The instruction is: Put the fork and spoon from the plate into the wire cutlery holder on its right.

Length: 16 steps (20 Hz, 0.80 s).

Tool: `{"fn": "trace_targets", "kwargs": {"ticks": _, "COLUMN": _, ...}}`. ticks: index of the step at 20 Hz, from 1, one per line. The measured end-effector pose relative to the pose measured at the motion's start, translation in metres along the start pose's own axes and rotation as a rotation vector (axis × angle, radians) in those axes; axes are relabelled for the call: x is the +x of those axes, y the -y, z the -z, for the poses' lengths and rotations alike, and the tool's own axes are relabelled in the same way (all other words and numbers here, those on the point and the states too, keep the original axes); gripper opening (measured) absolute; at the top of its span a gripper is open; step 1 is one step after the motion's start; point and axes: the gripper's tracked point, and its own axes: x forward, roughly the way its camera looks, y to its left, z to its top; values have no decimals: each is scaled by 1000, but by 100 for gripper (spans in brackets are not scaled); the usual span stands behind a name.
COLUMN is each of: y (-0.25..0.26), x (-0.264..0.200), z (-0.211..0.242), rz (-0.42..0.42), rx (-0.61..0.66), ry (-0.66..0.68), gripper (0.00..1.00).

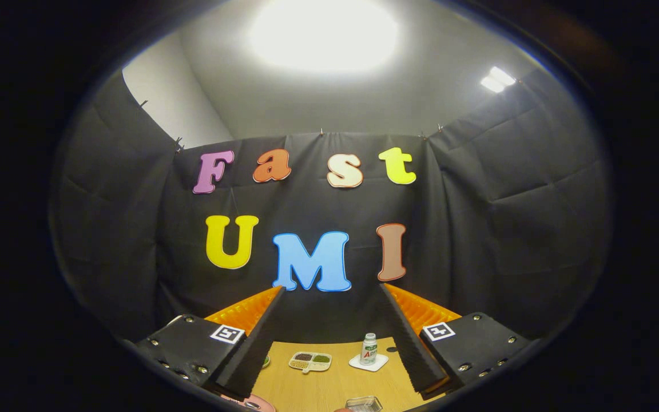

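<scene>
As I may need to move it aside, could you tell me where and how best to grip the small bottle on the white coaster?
Probably its round body, below the cap, coming level from the near side: the bottle stands upright on its coaster, with bare table on both sides. The gripper is open, fingers apart and holding nothing.
</scene>
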Motion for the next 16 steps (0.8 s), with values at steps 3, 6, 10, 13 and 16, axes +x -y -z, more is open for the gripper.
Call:
{"fn": "trace_targets", "kwargs": {"ticks": 3, "y": -2, "x": 2, "z": -2, "rz": -2, "rx": 19, "ry": -1, "gripper": 97}}
{"fn": "trace_targets", "kwargs": {"ticks": 6, "y": -4, "x": 0, "z": 2, "rz": -4, "rx": 30, "ry": -13, "gripper": 97}}
{"fn": "trace_targets", "kwargs": {"ticks": 10, "y": -25, "x": 5, "z": 30, "rz": -27, "rx": 31, "ry": -87, "gripper": 97}}
{"fn": "trace_targets", "kwargs": {"ticks": 13, "y": -51, "x": 5, "z": 65, "rz": -63, "rx": 31, "ry": -166, "gripper": 98}}
{"fn": "trace_targets", "kwargs": {"ticks": 16, "y": -79, "x": 3, "z": 98, "rz": -104, "rx": 42, "ry": -233, "gripper": 97}}
